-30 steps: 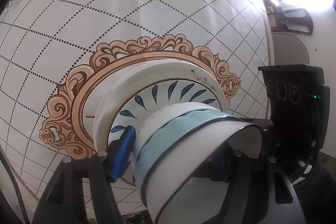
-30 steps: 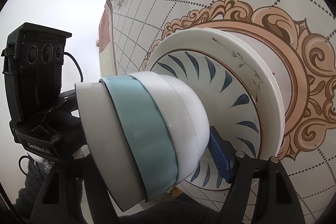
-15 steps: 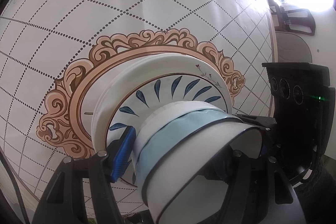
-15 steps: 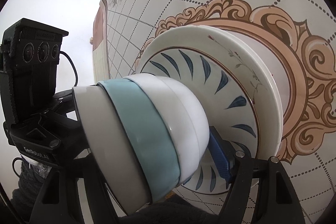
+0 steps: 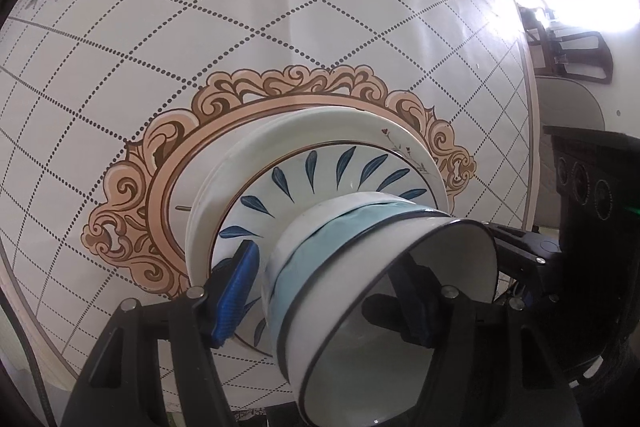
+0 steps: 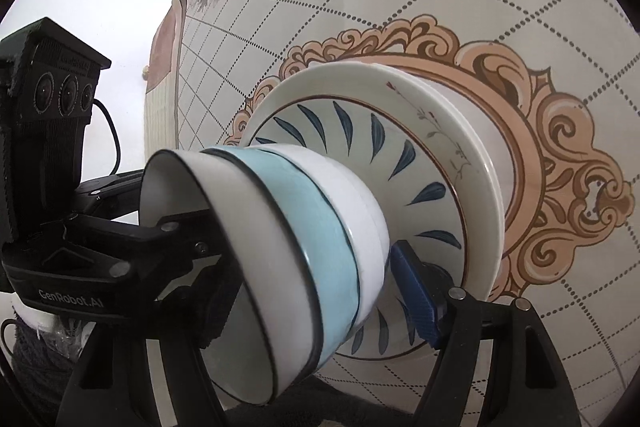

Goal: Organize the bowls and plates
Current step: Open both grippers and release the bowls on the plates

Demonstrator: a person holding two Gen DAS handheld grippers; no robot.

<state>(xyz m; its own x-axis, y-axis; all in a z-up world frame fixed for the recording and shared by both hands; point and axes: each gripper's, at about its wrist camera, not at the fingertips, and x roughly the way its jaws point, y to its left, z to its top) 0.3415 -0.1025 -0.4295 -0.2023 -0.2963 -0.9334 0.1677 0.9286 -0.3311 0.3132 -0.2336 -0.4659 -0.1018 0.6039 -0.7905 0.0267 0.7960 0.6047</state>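
Left wrist, bowls [image 5: 360, 267] stacked on plates [image 5: 320, 147]

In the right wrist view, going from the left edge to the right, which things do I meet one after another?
The other gripper's black camera housing → white bowl with black rim → light blue bowl → plain white bowl → plate with blue leaf pattern → large white plate → tan ornamental medallion on the tablecloth.

Glossy glazed ceramic bowls [image 5: 360, 267] and plates [image 6: 460, 131]; smooth, sheeny printed desk [image 5: 280, 7] covering; matt black plastic tongs [image 5: 328, 291].
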